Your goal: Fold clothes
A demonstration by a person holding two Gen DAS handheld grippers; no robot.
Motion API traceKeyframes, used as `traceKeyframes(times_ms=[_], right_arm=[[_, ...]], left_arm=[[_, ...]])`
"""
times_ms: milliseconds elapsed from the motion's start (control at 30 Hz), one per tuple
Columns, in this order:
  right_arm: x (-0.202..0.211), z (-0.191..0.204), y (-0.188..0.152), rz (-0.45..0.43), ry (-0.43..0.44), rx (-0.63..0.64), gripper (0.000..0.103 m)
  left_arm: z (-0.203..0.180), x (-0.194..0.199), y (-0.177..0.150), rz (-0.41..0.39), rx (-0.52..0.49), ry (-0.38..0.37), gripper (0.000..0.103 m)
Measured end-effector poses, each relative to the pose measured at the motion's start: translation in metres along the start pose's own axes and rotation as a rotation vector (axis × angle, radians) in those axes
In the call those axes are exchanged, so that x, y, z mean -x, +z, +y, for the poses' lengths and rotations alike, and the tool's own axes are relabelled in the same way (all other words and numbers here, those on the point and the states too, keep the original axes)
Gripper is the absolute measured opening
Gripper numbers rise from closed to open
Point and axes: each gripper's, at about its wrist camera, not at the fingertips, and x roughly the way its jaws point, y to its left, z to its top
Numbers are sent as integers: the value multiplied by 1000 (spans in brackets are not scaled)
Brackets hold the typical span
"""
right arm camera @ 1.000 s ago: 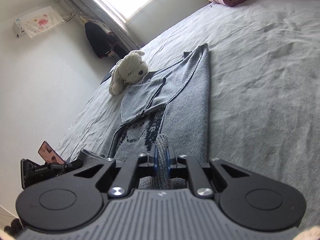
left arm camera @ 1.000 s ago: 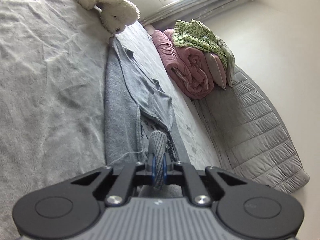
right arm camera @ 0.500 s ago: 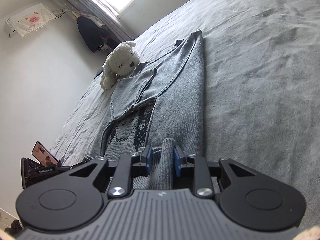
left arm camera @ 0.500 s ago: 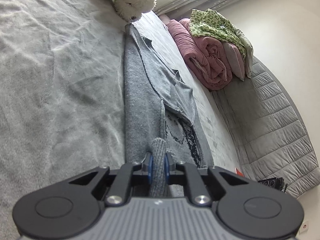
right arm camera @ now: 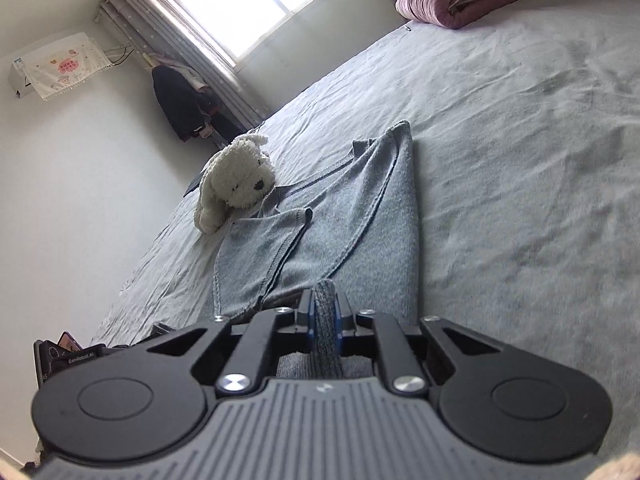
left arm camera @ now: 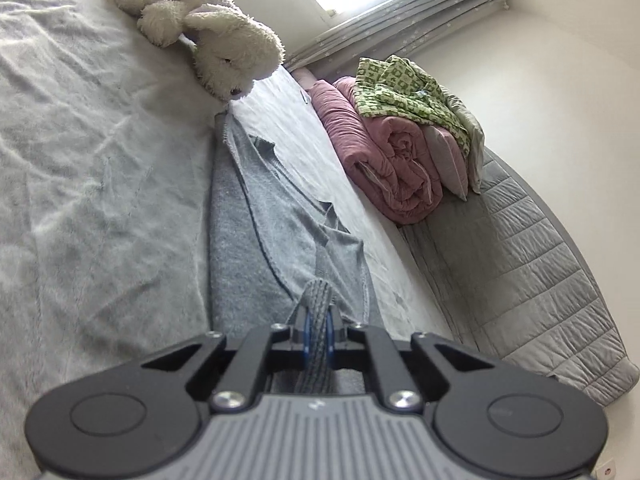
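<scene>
Left wrist view: your left gripper (left arm camera: 318, 330) has its jaws pinching a ribbed edge of the grey sweater (left arm camera: 256, 232), which lies in a long narrow strip on the bed (left arm camera: 80, 168), its sides already turned in toward the middle. Its far end reaches the white plush dog (left arm camera: 216, 48); a pink quilt (left arm camera: 384, 160) is rolled near the headboard.

Right wrist view: your right gripper (right arm camera: 325, 320) likewise has its jaws pinching a ribbed edge of the sweater (right arm camera: 360, 220), with a sleeve laid across the body and the plush dog (right arm camera: 236, 180) touching the collar end.

Judged from both views, the lengthwise folds are made and the near hem is lifted in both grippers; what seems left is bringing that hem over toward the collar, then flattening the bundle.
</scene>
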Motion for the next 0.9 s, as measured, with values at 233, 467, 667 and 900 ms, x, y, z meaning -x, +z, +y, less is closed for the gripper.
traceKeyframes(times_ms=[233,467,667,900], right_arm=[[-28,-7,16,-15,-24,13,12],[-44,-9,11,-2,-69,69,11],[-30,21,12,-25,-168,208,33],[-24,55,-10,-67,-219,428,44]], left_arm=[[19,-17,11,-13,15,52,7],[20,-22,6,-3,-18,105,11],[-24,-7,4,-89,-178,233,27],[-70,-13,-26,-128,-472,248,34]])
